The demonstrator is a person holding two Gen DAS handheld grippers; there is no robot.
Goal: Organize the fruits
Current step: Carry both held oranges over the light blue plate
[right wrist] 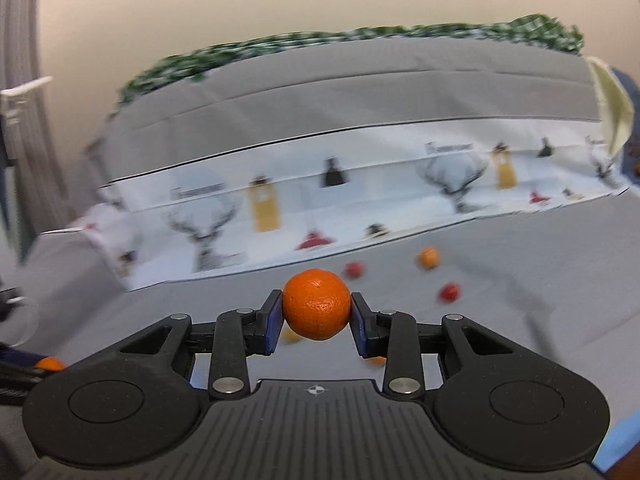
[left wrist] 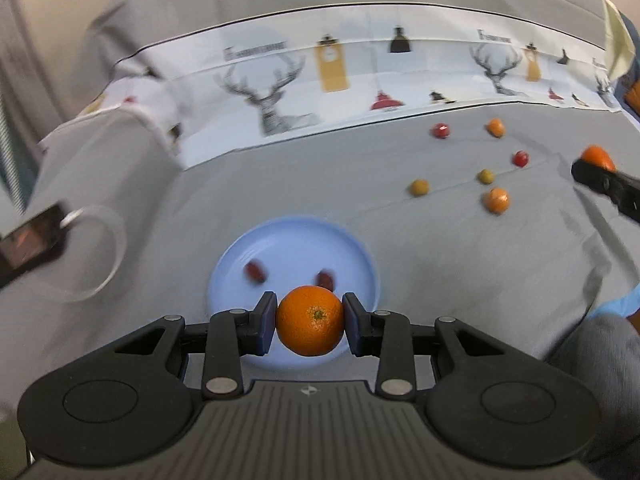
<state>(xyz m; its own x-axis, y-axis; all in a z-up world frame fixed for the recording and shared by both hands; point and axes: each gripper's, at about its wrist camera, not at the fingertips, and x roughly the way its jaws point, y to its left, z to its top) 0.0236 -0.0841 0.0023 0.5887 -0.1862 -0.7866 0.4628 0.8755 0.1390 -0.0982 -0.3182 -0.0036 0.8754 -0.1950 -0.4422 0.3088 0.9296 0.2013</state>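
The left gripper (left wrist: pixel 309 322) squeezes an orange (left wrist: pixel 310 320) just above the blue plate (left wrist: pixel 296 236). The right gripper (right wrist: pixel 317 312) squeezes another orange (right wrist: pixel 317 304) over the tabletop (right wrist: pixel 540 264). Next, I think, the left one lets go onto the plate.

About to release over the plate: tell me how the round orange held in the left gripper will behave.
The round orange, pinched in the left gripper, looks firm and will probably roll. The shallow light blue plate may barely stop it; two small red fruits could get bumped.
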